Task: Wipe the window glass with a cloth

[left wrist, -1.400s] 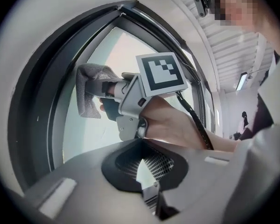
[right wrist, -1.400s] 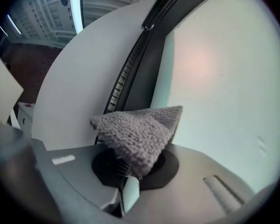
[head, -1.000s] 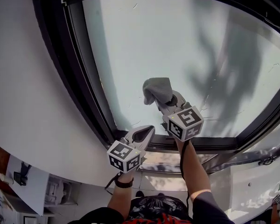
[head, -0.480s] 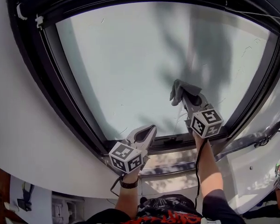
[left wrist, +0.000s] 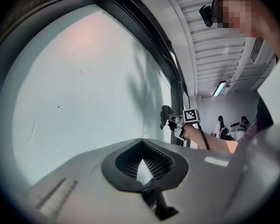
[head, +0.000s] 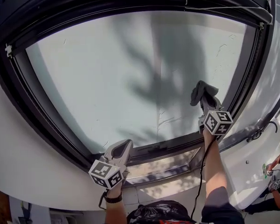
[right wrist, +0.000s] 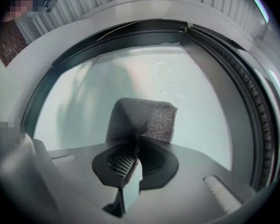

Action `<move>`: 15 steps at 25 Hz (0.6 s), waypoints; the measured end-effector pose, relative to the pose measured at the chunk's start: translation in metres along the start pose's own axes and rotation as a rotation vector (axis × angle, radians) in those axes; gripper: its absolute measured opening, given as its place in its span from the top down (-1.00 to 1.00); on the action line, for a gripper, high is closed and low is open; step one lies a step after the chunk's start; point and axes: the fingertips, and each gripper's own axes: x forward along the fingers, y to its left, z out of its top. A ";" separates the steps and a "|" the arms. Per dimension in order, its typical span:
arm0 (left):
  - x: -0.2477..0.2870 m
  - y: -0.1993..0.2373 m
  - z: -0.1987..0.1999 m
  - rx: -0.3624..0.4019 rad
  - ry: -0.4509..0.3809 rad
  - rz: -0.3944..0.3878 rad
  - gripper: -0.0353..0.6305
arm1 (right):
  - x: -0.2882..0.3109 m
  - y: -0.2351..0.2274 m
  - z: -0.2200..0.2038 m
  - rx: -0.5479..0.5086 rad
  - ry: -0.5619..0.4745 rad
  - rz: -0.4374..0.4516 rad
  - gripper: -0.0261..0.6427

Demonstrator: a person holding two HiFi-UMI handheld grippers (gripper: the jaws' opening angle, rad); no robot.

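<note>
The big window glass (head: 126,73) fills the head view inside a dark frame (head: 18,92). A grey cloth (head: 203,91) is pressed to the pane near its lower right corner, with my right gripper (head: 205,99) shut on it. In the right gripper view the cloth (right wrist: 141,118) bunches out past the jaws (right wrist: 136,141) against the glass (right wrist: 130,73). My left gripper (head: 123,146) hangs shut and empty by the bottom frame rail, off the pane. The left gripper view shows its closed jaws (left wrist: 141,155), the glass (left wrist: 84,87) and, far off, the cloth (left wrist: 165,114).
A sunlit sill ledge (head: 168,169) runs under the bottom rail. White wall (head: 18,157) curves round the left side. The right frame post (head: 252,73) stands just beside the cloth. People (left wrist: 221,125) stand far behind at the right.
My right gripper has carried the cloth rightward across the pane, from the lower middle to near the right frame. The left gripper has stayed low by the bottom rail.
</note>
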 end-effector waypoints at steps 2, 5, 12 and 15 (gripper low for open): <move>0.001 0.000 -0.003 0.001 0.010 0.007 0.89 | -0.006 -0.037 -0.001 -0.010 0.014 -0.072 0.87; 0.002 -0.002 -0.011 0.012 0.034 0.005 0.89 | -0.010 -0.079 -0.005 0.015 0.056 -0.131 0.87; 0.004 -0.002 -0.023 -0.016 0.037 0.028 0.89 | -0.018 -0.159 0.003 0.078 0.073 -0.277 0.88; 0.006 0.001 -0.022 -0.022 0.023 0.046 0.89 | -0.014 -0.155 -0.001 0.087 0.053 -0.254 0.88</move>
